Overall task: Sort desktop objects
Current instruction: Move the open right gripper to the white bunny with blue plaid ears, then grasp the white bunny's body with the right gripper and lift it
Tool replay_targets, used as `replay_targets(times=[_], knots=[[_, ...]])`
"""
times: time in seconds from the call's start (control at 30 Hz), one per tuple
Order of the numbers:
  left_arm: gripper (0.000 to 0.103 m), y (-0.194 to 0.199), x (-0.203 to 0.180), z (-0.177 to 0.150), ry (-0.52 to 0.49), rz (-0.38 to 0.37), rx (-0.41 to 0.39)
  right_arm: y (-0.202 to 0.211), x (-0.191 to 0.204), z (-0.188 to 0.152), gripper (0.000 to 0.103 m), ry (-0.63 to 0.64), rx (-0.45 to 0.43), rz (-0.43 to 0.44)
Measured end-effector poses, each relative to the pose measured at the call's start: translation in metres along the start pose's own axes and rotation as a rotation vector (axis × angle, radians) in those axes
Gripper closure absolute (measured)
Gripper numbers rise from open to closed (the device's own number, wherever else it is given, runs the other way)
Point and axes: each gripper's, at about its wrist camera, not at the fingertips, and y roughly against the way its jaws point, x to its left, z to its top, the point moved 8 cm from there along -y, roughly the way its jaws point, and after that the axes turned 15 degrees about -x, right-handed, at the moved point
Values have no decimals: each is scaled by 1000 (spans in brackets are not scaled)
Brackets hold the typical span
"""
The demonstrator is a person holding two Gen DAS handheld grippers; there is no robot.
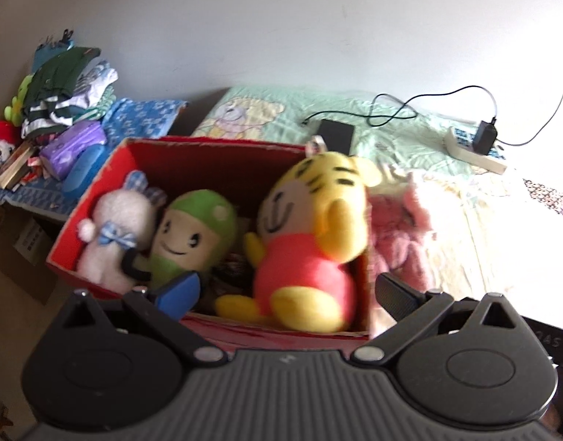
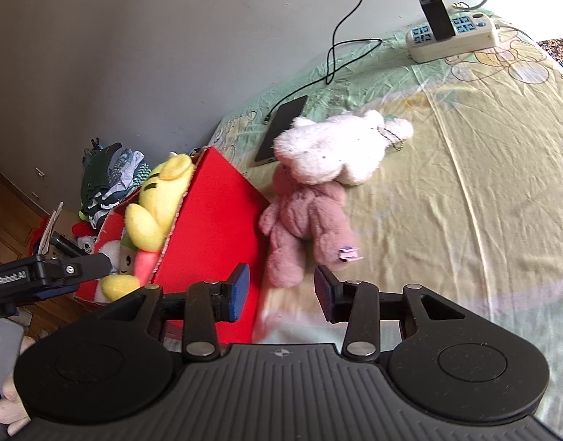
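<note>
- In the left wrist view, the left hand-held gripper (image 1: 285, 290) hangs over the red cardboard box (image 1: 222, 154) at centre frame, fingers spread wide and empty; white rabbit (image 1: 112, 228), green plush (image 1: 193, 235) and yellow tiger (image 1: 311, 242) sit packed inside.
- In the right wrist view, the right hand-held gripper (image 2: 281, 294) is open at lower centre, just short of the pink fuzzy bear (image 2: 307, 220) lying on the wrinkled bed sheet (image 2: 483, 202) beside the box.
- Probably best: pinch the soft torso, not a limb.
</note>
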Motion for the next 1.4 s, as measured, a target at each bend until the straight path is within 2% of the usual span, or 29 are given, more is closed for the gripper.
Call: replay_targets(times=[0.2, 0.43, 0.67, 0.8, 1.03, 1.2, 1.4], knots=[[1, 1, -36, 3, -13, -60, -30, 2, -28, 6, 61, -43, 22, -14], [1, -8, -81, 1, -64, -121, -10, 9, -60, 13, 60, -93, 26, -51], [1, -15, -131, -15, -134, -238, 4, 6, -83, 46, 56, -127, 1, -58], [1, -24, -149, -28, -143, -286, 30, -4, -83, 71, 56, -77, -9, -41], [1, -59, -159, -35, -141, -290, 20, -46, -67, 90, 56, -5, 36, 11], [1, -87, -165, -40, -178, -292, 12, -83, -51, 107, 56, 40, 73, 40], [1, -111, -172, -52, -179, -329, 59, -135, -26, 118, 56, 200, 134, 68]])
